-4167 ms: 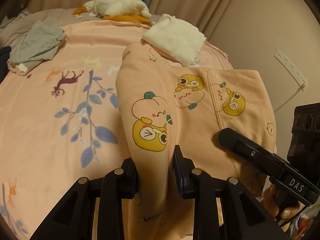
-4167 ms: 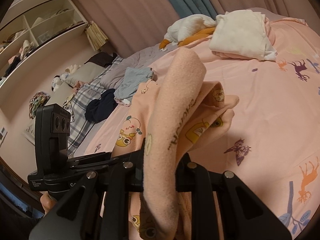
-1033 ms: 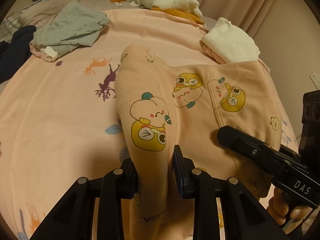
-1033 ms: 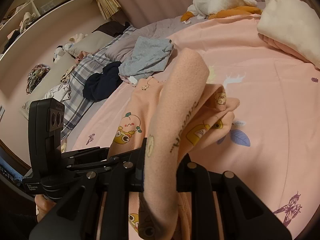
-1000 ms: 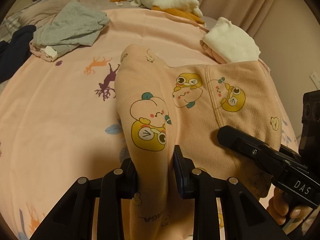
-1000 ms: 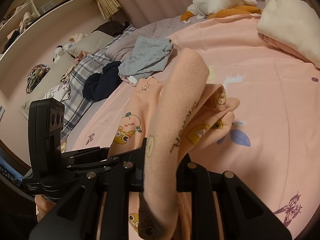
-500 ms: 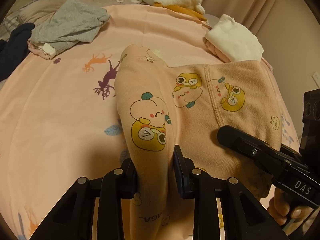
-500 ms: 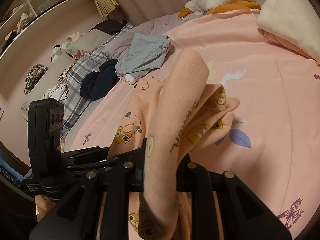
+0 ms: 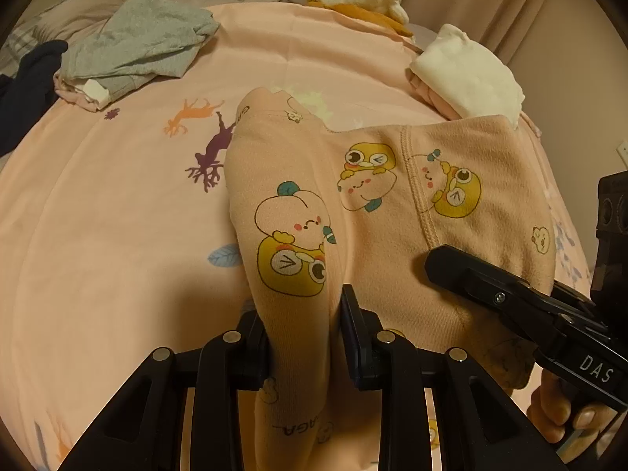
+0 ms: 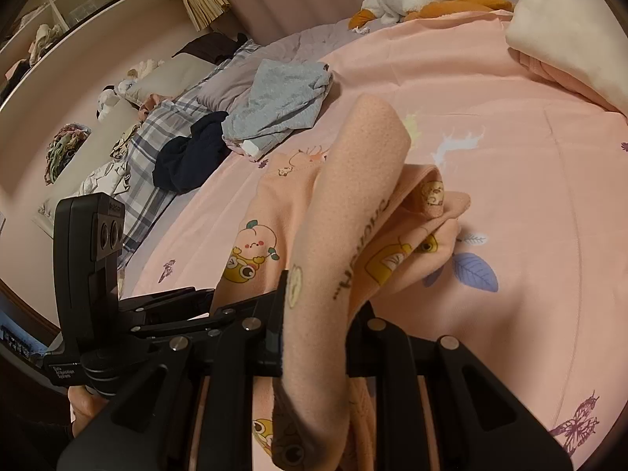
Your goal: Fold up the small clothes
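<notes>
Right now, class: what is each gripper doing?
Left gripper: shut on the peach cartoon-print garment.
Right gripper: shut on the same garment.

Bare pink bedsheet [image 9: 117, 216] left of the held garment [image 9: 392, 204]; grey clothes [image 9: 133, 43] and white folded pile [image 9: 467, 74] beyond.

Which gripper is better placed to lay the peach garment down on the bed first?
Probably the left gripper. Its part of the peach garment hangs over open bedsheet, while the right gripper holds a bunched fold.
</notes>
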A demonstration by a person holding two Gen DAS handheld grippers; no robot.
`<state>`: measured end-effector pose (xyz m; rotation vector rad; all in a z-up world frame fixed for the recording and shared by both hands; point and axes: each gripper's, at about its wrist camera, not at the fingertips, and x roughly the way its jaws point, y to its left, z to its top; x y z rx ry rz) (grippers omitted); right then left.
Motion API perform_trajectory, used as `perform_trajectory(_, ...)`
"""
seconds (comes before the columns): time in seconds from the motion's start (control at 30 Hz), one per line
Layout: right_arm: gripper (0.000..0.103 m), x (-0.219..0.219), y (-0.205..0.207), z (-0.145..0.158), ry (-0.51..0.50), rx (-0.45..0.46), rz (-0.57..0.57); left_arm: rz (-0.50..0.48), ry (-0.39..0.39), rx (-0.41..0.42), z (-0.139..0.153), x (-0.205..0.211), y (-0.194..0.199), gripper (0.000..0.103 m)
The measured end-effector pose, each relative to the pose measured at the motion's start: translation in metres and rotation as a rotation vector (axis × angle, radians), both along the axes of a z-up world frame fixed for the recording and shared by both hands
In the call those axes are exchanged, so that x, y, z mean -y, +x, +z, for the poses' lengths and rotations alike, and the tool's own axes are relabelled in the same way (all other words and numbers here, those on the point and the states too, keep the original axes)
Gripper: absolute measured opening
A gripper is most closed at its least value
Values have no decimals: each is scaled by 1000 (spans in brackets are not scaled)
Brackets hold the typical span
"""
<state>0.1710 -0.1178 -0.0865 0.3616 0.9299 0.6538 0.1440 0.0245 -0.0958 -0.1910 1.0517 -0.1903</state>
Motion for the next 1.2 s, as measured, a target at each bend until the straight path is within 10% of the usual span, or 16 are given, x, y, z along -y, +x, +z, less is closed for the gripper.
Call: perform_trajectory(1.2,21,-13,20,-19,-37,-50,14,9,5,-59,-15,1,11,28)
